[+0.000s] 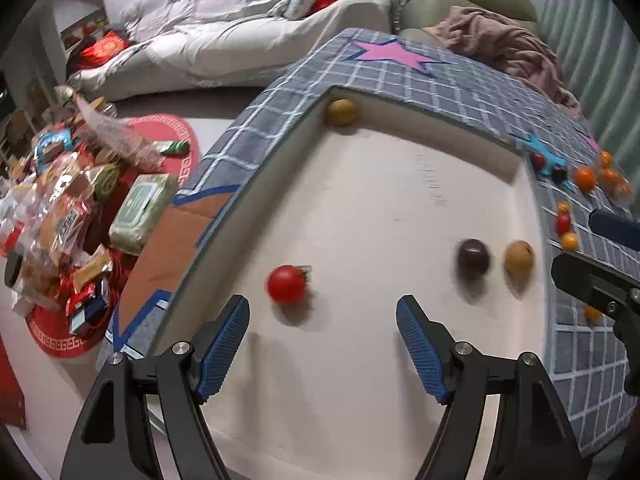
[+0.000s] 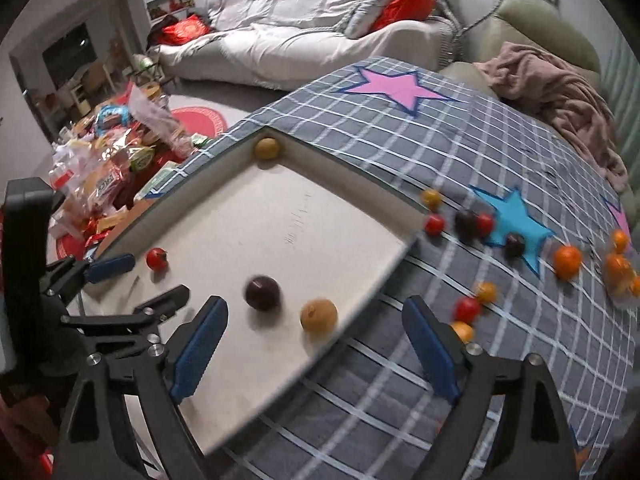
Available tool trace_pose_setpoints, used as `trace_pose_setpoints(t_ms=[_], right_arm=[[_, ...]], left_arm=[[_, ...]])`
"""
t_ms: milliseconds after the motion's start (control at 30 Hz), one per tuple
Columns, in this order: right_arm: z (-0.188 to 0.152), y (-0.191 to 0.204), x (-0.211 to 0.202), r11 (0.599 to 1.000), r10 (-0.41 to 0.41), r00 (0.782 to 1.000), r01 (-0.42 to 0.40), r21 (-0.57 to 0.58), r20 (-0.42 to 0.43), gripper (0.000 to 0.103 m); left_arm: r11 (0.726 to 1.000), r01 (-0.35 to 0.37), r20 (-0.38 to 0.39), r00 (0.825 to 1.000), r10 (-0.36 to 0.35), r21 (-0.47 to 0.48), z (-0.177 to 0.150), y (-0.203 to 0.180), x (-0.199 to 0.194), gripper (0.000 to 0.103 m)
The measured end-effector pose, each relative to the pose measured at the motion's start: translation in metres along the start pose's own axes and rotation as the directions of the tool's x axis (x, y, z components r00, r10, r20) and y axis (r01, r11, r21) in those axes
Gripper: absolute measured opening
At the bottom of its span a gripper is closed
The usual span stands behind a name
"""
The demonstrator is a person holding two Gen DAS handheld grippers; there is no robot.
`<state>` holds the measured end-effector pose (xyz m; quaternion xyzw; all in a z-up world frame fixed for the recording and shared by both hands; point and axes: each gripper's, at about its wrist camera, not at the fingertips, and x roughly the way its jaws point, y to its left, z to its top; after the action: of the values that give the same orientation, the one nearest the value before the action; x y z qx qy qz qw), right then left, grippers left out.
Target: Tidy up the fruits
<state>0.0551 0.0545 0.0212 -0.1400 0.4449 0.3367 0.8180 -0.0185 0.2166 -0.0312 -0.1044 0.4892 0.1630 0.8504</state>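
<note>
Fruits are split between a shallow white tray point(image 2: 340, 216) and the grey checked cloth point(image 2: 400, 152) it rests on. Inside the tray, a red tomato point(image 1: 286, 284) sits near the left wall, a dark plum point(image 1: 473, 258) and a yellow-brown round fruit point(image 1: 519, 258) lie side by side near the right wall without quite touching, and a second yellow-brown fruit point(image 1: 341, 112) is tucked into the far corner. Out on the cloth to the right of the tray lies a loose scatter: small red tomatoes point(image 2: 434, 224), dark plums point(image 2: 514, 245), little yellow-orange fruits point(image 2: 486, 292) and larger oranges point(image 2: 567, 261), several of them on or around a blue star point(image 2: 516, 216) printed on the fabric.

The left gripper point(image 1: 323, 338) hovers over the near part of the tray, its blue-padded fingers spread wide with nothing between them; the tomato is just ahead of its left finger. The right gripper point(image 2: 316, 344) hangs over the tray's near right edge, likewise spread and empty, with the plum and the yellow-brown fruit just ahead of its fingertips.

Beyond the cloth stand a white sofa point(image 2: 304, 40) heaped with bedding and a pinkish blanket point(image 2: 560, 92); a pile of snack packets point(image 1: 60, 216) covers the floor at the left.
</note>
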Motion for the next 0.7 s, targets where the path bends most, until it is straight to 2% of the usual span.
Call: trace_pose_setpoints(t_ms=[167, 400, 533, 700], right_arm=[[-0.029, -0.042, -0.017, 0.996, -0.052, 0.999, 0.053, 0.069, -0.003, 0.091], [-0.07, -0.095, -0.033, 0.98, -0.1, 0.995, 0.103, 0.168, -0.029, 0.091], [-0.092, -0.109, -0.037, 0.975, -0.105, 0.994, 0.11, 0.191, -0.037, 0.091], [-0.11, -0.114, -0.035, 0.977, -0.125, 0.991, 0.13, 0.167, -0.043, 0.091]], left_arm=[[0.997, 0.05, 0.015, 0.999, -0.051, 0.054, -0.004, -0.029, -0.016, 0.077], [0.98, 0.116, 0.021, 0.992, -0.121, 0.16, -0.01, -0.084, -0.034, 0.077], [0.968, 0.143, 0.008, 0.989, -0.148, 0.205, -0.013, -0.112, -0.038, 0.077], [0.952, 0.176, -0.001, 0.983, -0.182, 0.252, -0.012, -0.147, -0.041, 0.077]])
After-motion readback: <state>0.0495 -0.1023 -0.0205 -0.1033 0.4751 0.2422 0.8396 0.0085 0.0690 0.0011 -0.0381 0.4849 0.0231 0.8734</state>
